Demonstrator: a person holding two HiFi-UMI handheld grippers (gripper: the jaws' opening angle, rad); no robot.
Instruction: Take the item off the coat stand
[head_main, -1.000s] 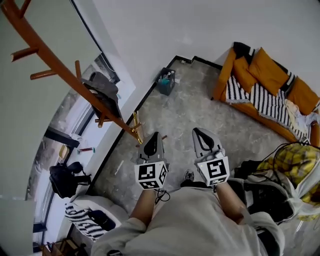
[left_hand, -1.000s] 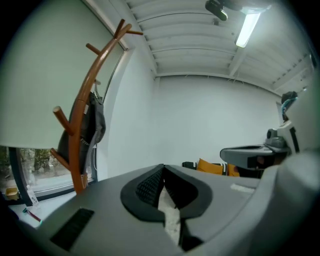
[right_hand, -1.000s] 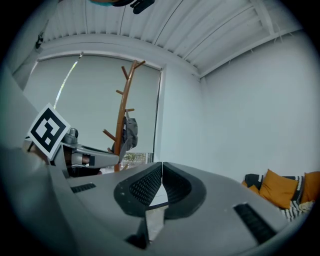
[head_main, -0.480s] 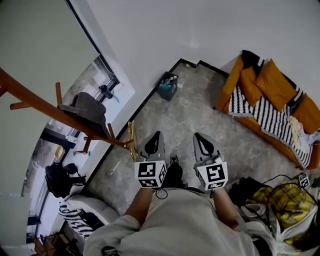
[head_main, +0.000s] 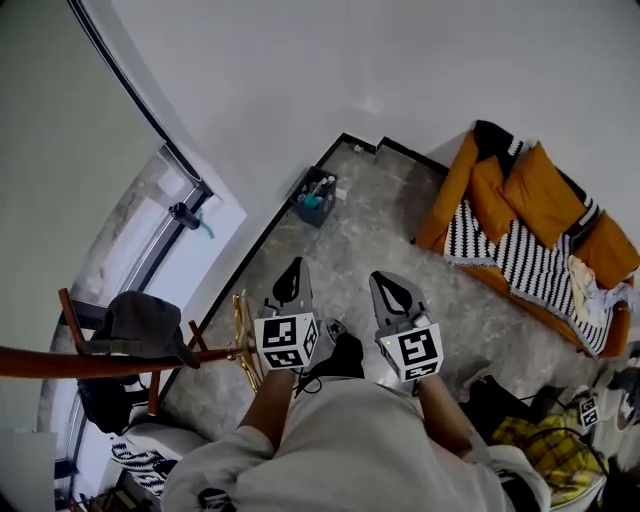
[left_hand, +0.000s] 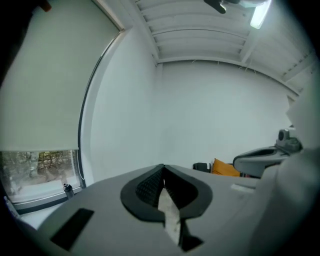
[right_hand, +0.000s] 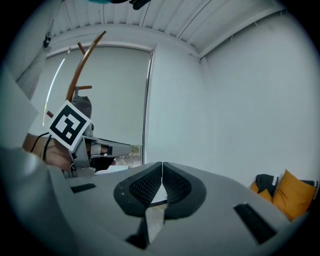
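Note:
A wooden coat stand (head_main: 110, 360) runs across the lower left of the head view, with short pegs along it. A dark grey hat-like item (head_main: 140, 318) hangs on one peg. My left gripper (head_main: 291, 272) and right gripper (head_main: 386, 281) are held side by side in front of my body, to the right of the stand and apart from it. Both are shut with nothing between the jaws. In the right gripper view the stand (right_hand: 81, 56) curves up at the left with the grey item (right_hand: 83, 107) behind the left gripper's marker cube (right_hand: 69, 126). The left gripper (left_hand: 163, 168) faces a bare wall.
An orange sofa (head_main: 520, 195) with a striped blanket stands at the right. A small blue bin (head_main: 313, 193) sits by the wall corner. A window (head_main: 150, 240) runs along the left, with a black bag (head_main: 100, 400) below it. A yellow plaid bag (head_main: 540, 440) lies at lower right.
The head view has swung, so the coat stand and its grey item have slid down to the lower left. Both grippers stay shut and side by side.

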